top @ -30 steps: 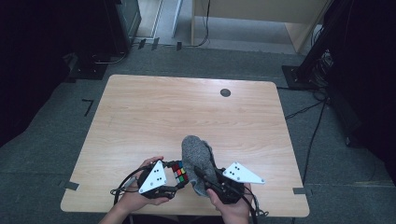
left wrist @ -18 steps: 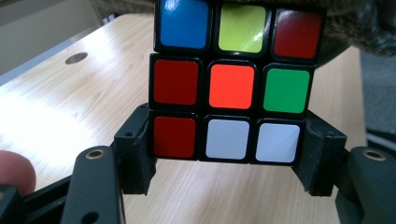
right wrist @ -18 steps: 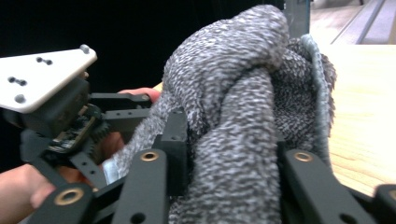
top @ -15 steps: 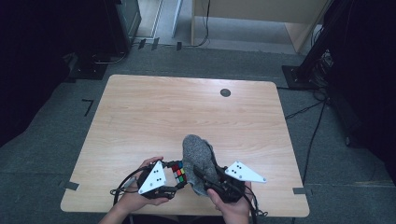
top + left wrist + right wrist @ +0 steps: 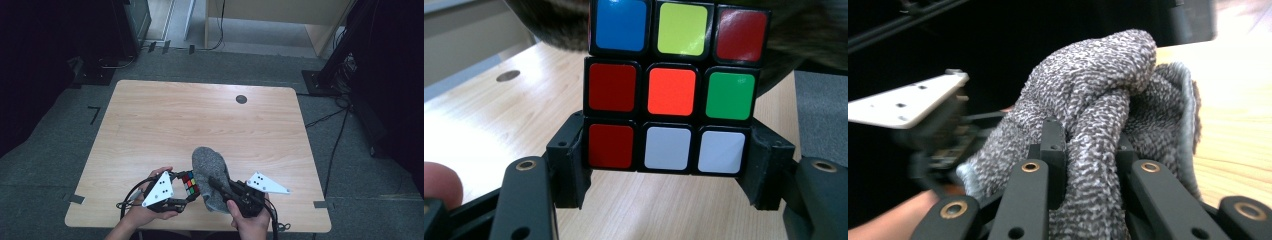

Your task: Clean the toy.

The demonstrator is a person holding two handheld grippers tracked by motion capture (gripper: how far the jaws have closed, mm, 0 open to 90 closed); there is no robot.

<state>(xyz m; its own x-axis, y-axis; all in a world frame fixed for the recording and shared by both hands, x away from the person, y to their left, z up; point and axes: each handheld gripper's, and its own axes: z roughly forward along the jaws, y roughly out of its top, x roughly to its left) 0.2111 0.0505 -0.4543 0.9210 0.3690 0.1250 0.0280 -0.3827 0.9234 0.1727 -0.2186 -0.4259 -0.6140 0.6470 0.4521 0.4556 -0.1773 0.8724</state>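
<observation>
Wooden table [image 5: 165, 120] | left tool [image 5: 669, 165] pinches scrambled cube [image 5: 671, 95] | right tool [image 5: 1088, 150] pinches speckled grey cloth [image 5: 1098, 95] (bunched)

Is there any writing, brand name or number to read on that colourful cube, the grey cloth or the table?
None: the puzzle cube carries only plain colour stickers, and the grey cloth, the grey plates and the table bear no legible text.

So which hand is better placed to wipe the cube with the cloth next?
The right. Its tool is shut on the grey cloth, which hangs right beside the cube. The left tool is shut on the cube, so it probably just needs to hold it steady.
</observation>
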